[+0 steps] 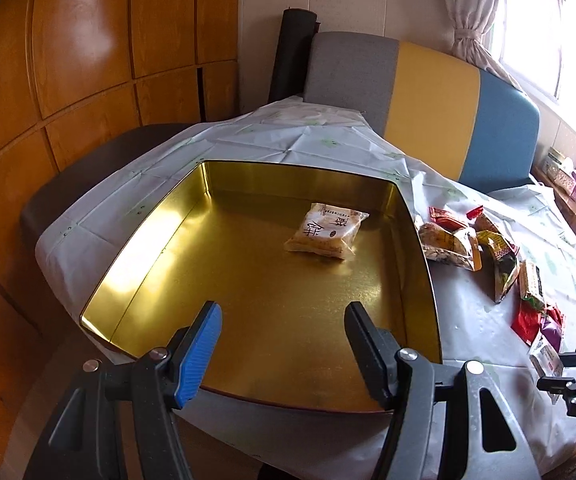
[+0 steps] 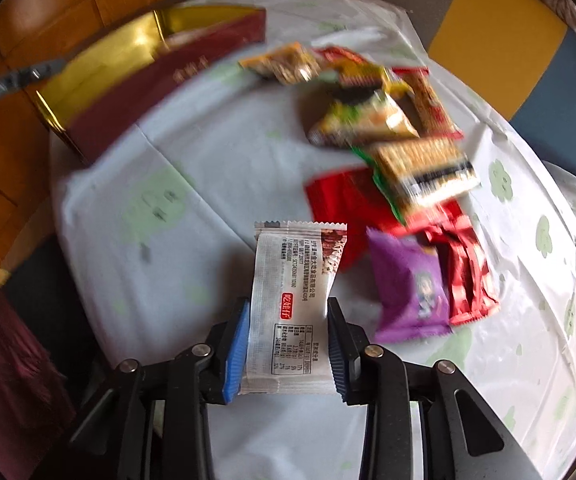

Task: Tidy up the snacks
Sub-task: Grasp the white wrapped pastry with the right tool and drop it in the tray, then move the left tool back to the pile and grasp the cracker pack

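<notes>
Step in hand: carrying one packet from the loose pile to the square gold metal tin (image 1: 192,240), judged from the grip and the task.
Right tongs (image 2: 288,336): closed on the white-and-silver foil snack packet (image 2: 288,304), blue pad on one long edge and black pad on the other; the packet stands out ahead of the jaws, its crimped top end free.
Left tongs (image 1: 284,340): jaws wide apart, nothing between them, hanging over the near edge of the tin.
Tin: open on the tabletop covered with a pale flower-print cloth (image 2: 192,160), dark red outside wall; one pale yellow plastic biscuit packet (image 1: 323,232) lies inside, toward the far right corner.
Pile: the remaining packets, among them a purple pouch (image 2: 407,292) and a red wrapper (image 2: 339,200), lie on the cloth to the right of the tin.
Doing it well: keep the squeeze even so the slick foil does not slide; clear the tin's right wall before lowering; release over bare floor beside the biscuit packet.
Risk: the left tongs crowd the tin's near edge, so approaching from the right wall looks safer.
</notes>
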A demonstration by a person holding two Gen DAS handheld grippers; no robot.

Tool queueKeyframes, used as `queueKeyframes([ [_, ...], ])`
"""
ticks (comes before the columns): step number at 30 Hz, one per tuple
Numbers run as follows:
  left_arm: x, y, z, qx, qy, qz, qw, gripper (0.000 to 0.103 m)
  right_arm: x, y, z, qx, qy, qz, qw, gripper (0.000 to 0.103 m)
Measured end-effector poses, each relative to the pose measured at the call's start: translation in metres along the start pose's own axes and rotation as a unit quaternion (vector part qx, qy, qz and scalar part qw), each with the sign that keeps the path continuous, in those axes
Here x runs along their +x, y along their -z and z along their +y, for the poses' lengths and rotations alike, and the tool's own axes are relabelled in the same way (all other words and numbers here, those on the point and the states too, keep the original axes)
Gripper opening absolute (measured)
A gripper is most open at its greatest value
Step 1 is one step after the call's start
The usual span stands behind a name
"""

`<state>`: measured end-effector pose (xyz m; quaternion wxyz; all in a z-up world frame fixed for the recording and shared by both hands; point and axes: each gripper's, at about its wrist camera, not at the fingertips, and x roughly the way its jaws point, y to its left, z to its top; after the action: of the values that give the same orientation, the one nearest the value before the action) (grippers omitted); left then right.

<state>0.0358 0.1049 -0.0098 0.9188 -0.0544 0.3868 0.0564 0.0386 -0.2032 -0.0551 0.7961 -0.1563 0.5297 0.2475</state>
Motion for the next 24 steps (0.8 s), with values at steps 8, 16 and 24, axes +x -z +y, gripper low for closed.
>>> queueKeyframes([
  [8,-0.003,-0.001,0.014,-0.023,0.0,-0.01,0.9997,0.065,-0.028,-0.056,0.042,0.021,-0.09,-0.077,0.993,0.036],
  [16,-0.005,-0.005,0.029,-0.049,-0.018,-0.015,0.9985,0.065,-0.029,-0.139,0.087,0.084,-0.17,-0.143,0.971,0.037],
  [24,-0.009,-0.008,0.044,-0.081,-0.023,-0.024,0.9961,0.063,0.005,-0.177,0.101,0.127,-0.142,-0.14,0.972,0.081],
])
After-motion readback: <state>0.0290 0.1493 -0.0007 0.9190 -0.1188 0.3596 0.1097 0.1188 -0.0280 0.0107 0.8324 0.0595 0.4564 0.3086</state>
